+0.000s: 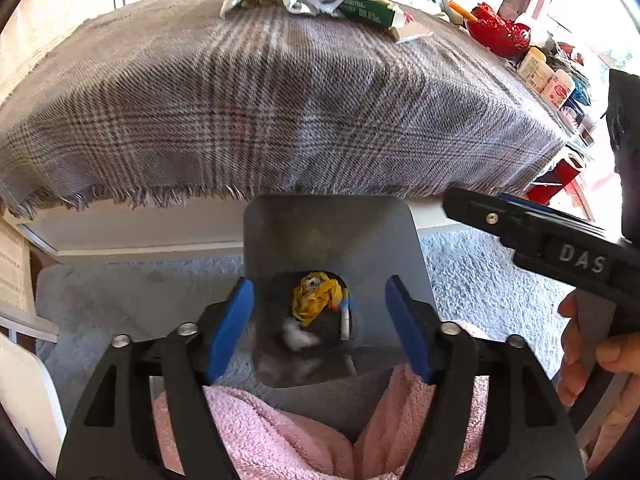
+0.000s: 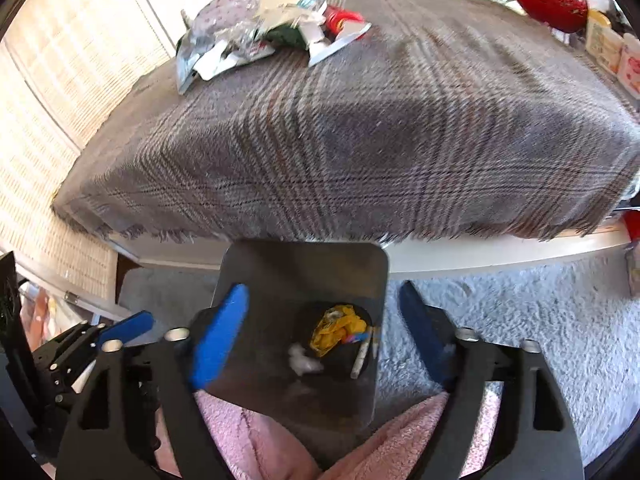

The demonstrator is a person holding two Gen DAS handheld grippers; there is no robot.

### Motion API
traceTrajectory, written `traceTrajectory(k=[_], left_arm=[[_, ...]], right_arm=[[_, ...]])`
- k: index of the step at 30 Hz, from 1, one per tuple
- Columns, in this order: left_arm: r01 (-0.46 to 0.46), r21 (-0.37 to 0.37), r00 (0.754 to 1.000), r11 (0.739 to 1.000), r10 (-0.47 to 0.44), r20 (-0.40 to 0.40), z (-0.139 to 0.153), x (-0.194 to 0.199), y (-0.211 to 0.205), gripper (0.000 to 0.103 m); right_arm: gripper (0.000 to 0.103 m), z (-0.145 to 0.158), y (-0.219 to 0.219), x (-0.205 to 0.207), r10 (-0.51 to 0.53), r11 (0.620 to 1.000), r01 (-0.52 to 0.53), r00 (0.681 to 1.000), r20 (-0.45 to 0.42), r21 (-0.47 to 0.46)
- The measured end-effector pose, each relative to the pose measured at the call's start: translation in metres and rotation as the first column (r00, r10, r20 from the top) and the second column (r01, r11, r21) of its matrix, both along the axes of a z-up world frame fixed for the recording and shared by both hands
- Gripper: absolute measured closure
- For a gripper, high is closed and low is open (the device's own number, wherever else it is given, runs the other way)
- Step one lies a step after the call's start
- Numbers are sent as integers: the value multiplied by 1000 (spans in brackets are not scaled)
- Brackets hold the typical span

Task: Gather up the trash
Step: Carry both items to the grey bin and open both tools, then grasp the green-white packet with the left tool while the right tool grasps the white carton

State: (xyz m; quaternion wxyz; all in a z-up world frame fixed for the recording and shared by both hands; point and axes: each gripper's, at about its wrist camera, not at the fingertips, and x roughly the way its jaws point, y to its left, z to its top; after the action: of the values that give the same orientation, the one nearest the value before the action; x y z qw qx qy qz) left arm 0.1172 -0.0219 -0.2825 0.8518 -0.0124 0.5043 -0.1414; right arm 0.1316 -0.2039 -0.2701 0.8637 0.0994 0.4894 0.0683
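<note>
Only one marking reads clearly — the raised letters "DAS" on the black body of the right gripper [image 1: 472, 210], seen from the left wrist view. The green box [image 1: 366, 10] at the far edge of the table carries lines of pale print, too small to make out. The jars [image 1: 536, 68] at the right side have labels with print and red patches — none of it legible. In the right wrist view nothing can be read; the wrappers [image 2: 240, 44] there are blurred.
</note>
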Motion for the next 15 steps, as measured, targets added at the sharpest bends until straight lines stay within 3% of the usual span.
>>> traceTrajectory(k=[3, 6, 15], left_arm=[[-8, 22, 1000, 1000, 8, 30, 8, -4, 2, 17], [-7, 40, 998, 999, 4, 55, 17, -8, 1, 12], [-8, 37, 995, 999, 4, 97, 35, -9, 3, 9]], right_arm=[[3, 6, -5, -4, -19, 999, 20, 1000, 18, -43], [3, 10, -14, -6, -41, 998, 42, 999, 25, -36], [3, 22, -34, -7, -88, 996, 88, 995, 43, -1]])
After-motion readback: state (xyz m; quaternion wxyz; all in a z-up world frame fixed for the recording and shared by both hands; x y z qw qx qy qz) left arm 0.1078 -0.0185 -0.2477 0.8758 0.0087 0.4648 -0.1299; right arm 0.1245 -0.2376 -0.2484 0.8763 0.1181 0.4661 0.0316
